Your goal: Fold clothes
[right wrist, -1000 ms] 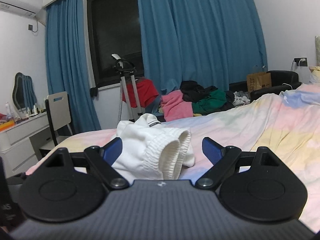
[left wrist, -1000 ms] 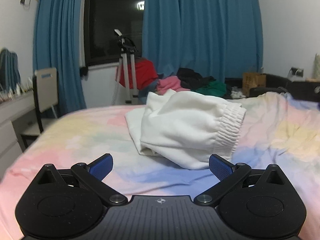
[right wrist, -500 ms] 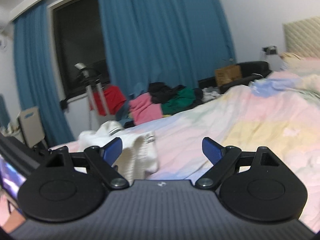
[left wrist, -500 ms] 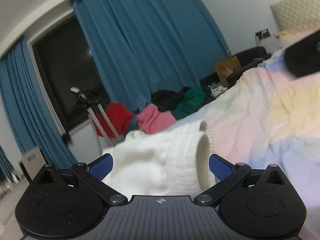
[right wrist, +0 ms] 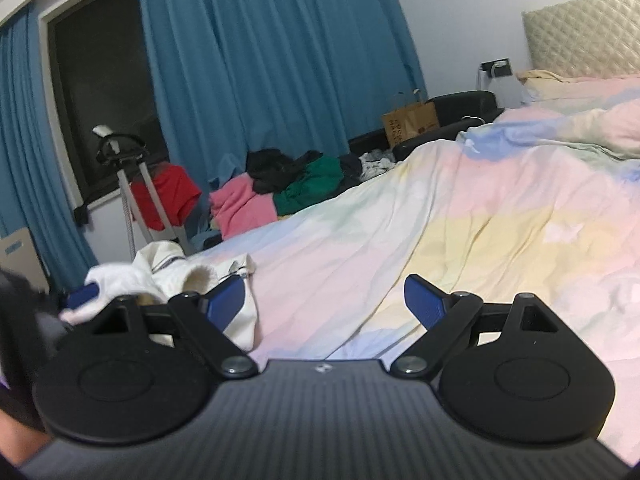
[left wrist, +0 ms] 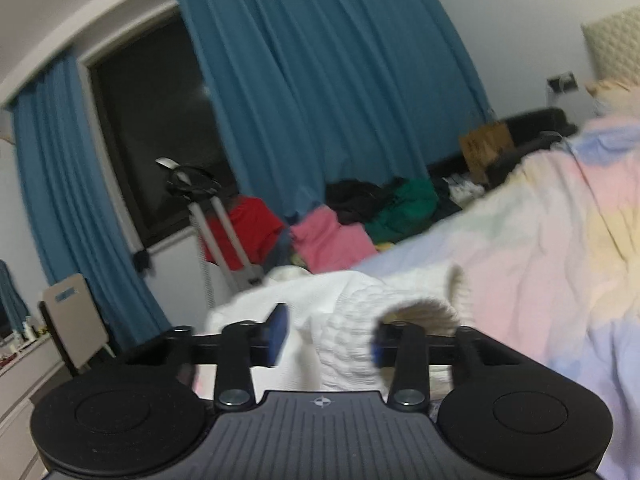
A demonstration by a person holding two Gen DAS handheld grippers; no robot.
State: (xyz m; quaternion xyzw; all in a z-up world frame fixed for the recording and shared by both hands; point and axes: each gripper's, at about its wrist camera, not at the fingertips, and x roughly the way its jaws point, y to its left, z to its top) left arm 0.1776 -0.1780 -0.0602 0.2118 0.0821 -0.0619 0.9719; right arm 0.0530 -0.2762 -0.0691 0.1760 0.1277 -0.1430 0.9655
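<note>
A white garment [left wrist: 352, 304] with a ribbed elastic band lies bunched on the pastel bedspread [left wrist: 552, 248]. My left gripper [left wrist: 326, 340] has its blue pads closed in on the ribbed band, the cloth pinched between them. In the right wrist view the same garment [right wrist: 168, 276] sits at the far left. My right gripper [right wrist: 324, 304] is open and empty over the bedspread [right wrist: 460, 216], to the right of the garment. The left gripper's blue pad [right wrist: 80, 295] shows at that view's left edge.
A heap of pink, green, black and red clothes [right wrist: 280, 188] lies beyond the bed under blue curtains [right wrist: 260, 60]. A metal stand [right wrist: 132, 184], a chair [left wrist: 68, 320] and a paper bag [right wrist: 410, 122] stand by the walls. A headboard and pillow [right wrist: 580, 52] are at the right.
My left gripper has moved in and closed its pads on the garment's ribbed band. My right gripper has swung right, away from the garment, and stays open.
</note>
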